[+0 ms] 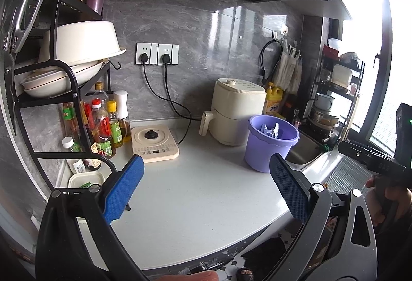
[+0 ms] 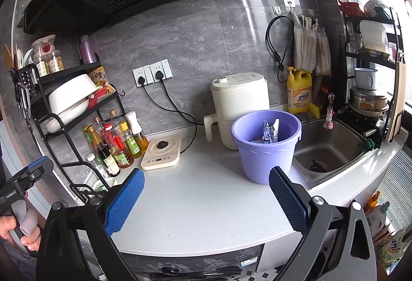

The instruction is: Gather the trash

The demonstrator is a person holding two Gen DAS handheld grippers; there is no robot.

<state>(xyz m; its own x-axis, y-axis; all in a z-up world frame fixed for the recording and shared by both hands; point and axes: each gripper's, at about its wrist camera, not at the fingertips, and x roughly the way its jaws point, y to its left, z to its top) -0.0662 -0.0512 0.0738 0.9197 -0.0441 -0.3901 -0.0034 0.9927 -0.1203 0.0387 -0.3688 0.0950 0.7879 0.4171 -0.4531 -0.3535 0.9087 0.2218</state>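
Purple bucket (image 2: 265, 144) with wrappers (image 2: 270, 130) sits beyond the splayed right gripper (image 2: 206, 193).

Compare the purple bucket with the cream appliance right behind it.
The purple bucket is open-topped, with foil wrappers inside; the cream appliance is closed, with a knob on top. The bucket stands nearer the counter's front; the appliance sits against the wall and has a side handle. Both stand upright on the white counter.
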